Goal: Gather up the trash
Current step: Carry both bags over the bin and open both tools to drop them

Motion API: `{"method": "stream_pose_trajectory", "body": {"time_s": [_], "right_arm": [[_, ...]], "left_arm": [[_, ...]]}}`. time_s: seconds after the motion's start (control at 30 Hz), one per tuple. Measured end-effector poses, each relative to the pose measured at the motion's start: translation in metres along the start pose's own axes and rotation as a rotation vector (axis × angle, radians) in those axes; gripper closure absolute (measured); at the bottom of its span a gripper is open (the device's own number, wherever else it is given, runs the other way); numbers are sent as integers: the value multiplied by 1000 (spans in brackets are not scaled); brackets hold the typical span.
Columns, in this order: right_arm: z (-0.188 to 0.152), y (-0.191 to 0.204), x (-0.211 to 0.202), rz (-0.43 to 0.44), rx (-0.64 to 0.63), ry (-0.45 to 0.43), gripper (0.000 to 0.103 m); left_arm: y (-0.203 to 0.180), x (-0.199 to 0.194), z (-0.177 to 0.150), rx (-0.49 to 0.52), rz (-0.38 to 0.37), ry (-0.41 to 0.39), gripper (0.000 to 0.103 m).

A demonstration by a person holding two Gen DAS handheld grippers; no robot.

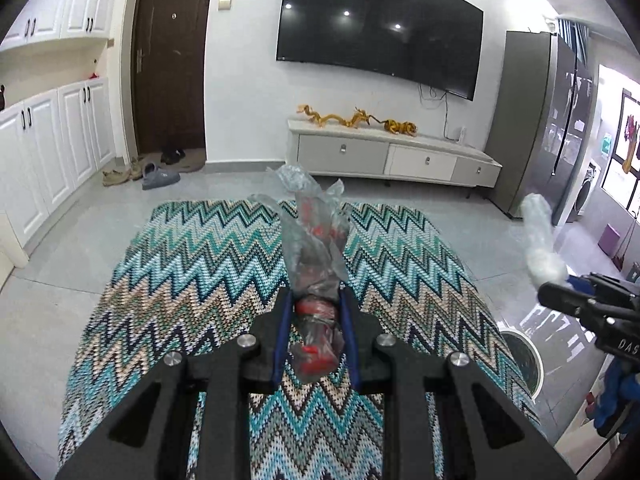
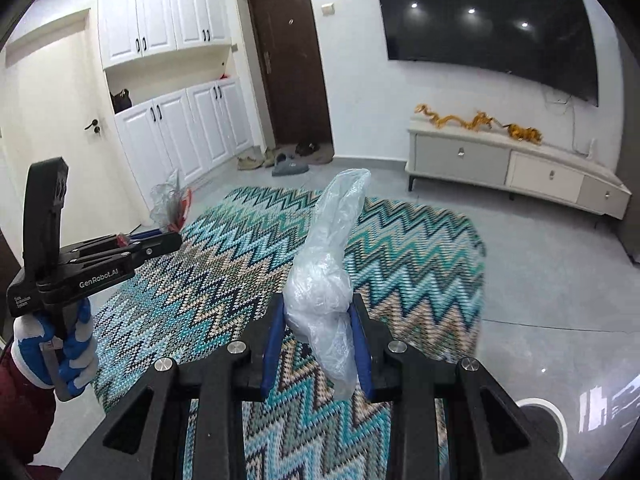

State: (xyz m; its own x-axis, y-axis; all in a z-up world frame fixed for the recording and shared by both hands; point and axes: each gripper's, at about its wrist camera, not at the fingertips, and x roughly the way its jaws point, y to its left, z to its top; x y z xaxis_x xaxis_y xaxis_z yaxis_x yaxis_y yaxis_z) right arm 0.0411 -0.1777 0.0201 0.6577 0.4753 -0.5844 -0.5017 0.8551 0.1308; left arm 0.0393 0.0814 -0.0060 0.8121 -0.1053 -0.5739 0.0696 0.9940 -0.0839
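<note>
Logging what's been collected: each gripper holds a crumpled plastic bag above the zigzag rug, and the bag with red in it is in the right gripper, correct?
Not quite. The bag with red is in the left gripper, per the left wrist view; the right gripper holds the clear bag. The rest stands.

The lower end of the crumpled clear plastic wrapper with red print [image 1: 316, 264] was partly hidden between the blue pads of the left gripper [image 1: 316, 304]; its print was too creased to read. At the left wrist view's right edge the right gripper [image 1: 576, 292] was cut off, and the white crumpled plastic bag [image 1: 540, 240] it held was blurred. A round white-rimmed object [image 2: 540, 420] on the grey floor was largely hidden behind the right gripper's black body in both views. The blue and white glove [image 2: 60, 344] holding the left gripper was cut off below, and its dark red sleeve [image 2: 24, 408] ran out of the picture
</note>
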Motion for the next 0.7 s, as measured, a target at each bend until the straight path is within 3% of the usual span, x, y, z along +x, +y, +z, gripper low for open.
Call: {"method": "stream_pose_trajectory", "body": {"time_s": [0.33,0.7], "right_arm": [[-23,-9,-61,-56,27,-79,73],[-46,-47,-108,-180,62,-136,73]], "left_arm": [[-27,-38,2,8,-3,-42,81],[-84,-39,9,87,-41,-40,81]]}}
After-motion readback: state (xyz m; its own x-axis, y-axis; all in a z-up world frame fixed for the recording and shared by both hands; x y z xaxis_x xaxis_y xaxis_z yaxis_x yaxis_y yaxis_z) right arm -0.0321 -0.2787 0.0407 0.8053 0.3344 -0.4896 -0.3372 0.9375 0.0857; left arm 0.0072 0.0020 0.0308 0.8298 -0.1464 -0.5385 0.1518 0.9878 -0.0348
